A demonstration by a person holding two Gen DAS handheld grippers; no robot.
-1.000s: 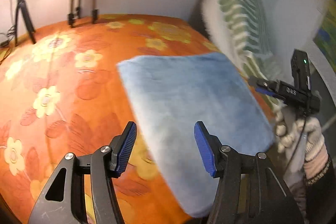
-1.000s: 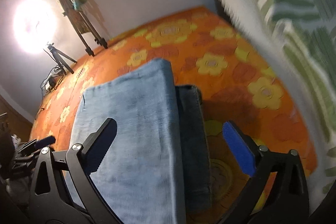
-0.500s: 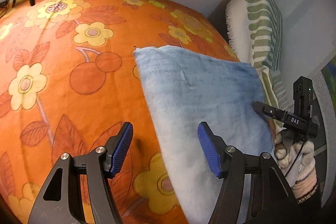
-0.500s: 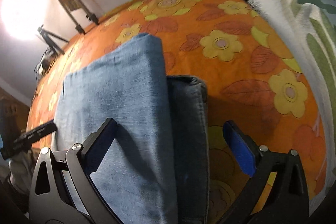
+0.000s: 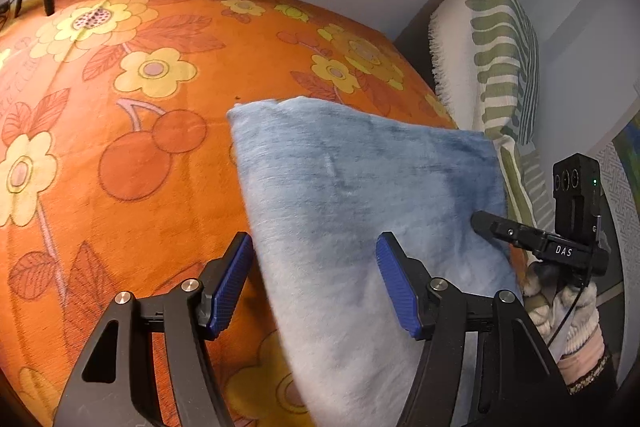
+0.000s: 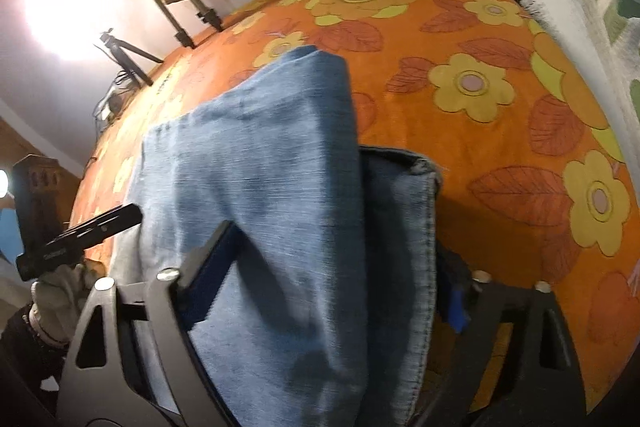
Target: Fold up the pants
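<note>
Right gripper (image 6: 332, 279) closing astride the pants (image 6: 256, 195), 6 o'clock edge; left gripper (image 5: 316, 287) half-open, empty. Risk: pinching only top layers, spilling the fold.

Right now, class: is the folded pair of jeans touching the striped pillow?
Cannot tell. In the left wrist view the jeans edge meets the pillow outline, hiding any gap.

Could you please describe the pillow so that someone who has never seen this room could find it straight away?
Start from the bed with the orange flowered bedspread, where the folded blue jeans lie. At the edge beyond the jeans, leaning against the wall, stands the pillow. It is the only cream-coloured thing there, with wavy green stripes and a short fringe along its edge.
</note>
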